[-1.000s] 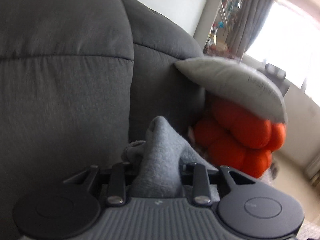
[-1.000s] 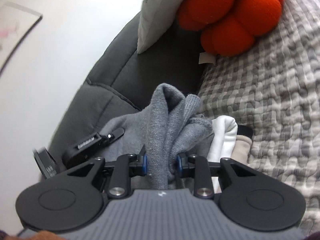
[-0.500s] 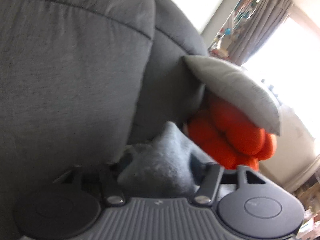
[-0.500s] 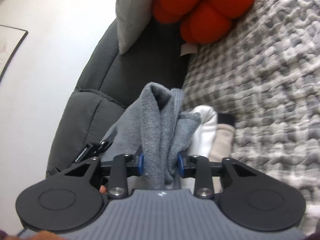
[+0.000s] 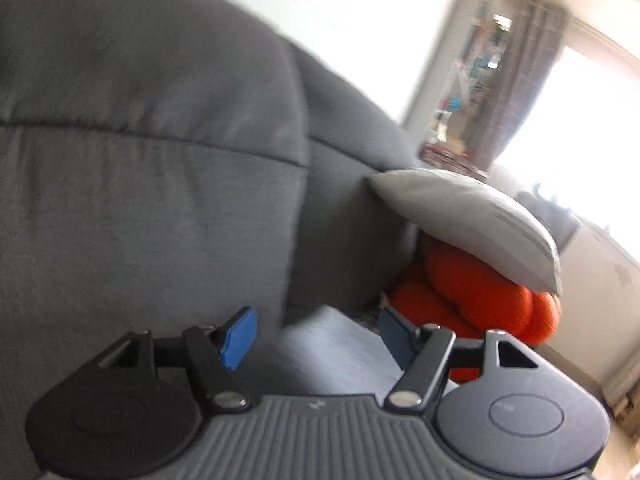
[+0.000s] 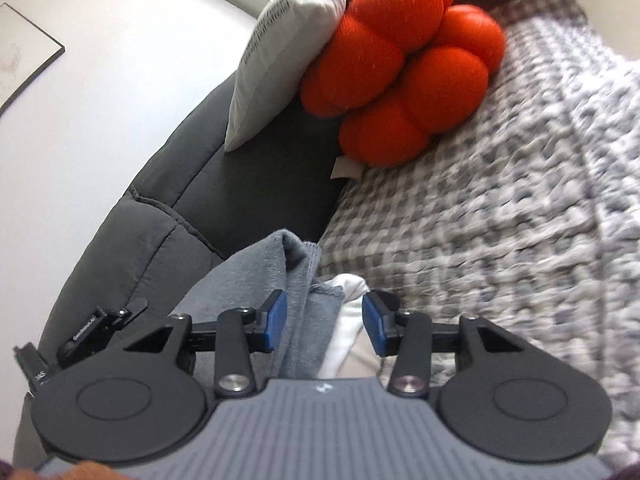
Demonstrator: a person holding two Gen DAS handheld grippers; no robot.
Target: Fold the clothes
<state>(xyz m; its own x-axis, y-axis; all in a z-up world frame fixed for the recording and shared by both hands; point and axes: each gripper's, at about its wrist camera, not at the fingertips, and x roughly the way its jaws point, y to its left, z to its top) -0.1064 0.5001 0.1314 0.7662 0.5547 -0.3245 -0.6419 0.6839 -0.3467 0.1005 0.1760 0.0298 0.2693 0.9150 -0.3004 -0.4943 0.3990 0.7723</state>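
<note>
A grey knitted garment [image 6: 256, 276] lies folded on top of a white garment [image 6: 347, 300] and a beige one [image 6: 360, 362], against the sofa back. My right gripper [image 6: 324, 326] stands open just above this pile, its blue pads [image 6: 276, 320] apart with the cloth's edge lying loose between them. In the left wrist view the same grey garment [image 5: 328, 348] lies flat below my left gripper [image 5: 316, 336], which is open too, its blue pads [image 5: 238, 338] spread wide and holding nothing. The left gripper [image 6: 100, 322] also shows at the right view's lower left edge.
A dark grey sofa back [image 5: 152, 184] fills the left. An orange knot cushion [image 6: 404, 64] and a light grey pillow [image 6: 288, 44] lean in the sofa corner. A grey-and-white checked blanket [image 6: 500, 208] covers the seat. A bright window and curtain [image 5: 528, 80] are beyond.
Both grippers were shut on the grey garment and have opened. The cloth has dropped from between the fingers and now lies on the pile.
</note>
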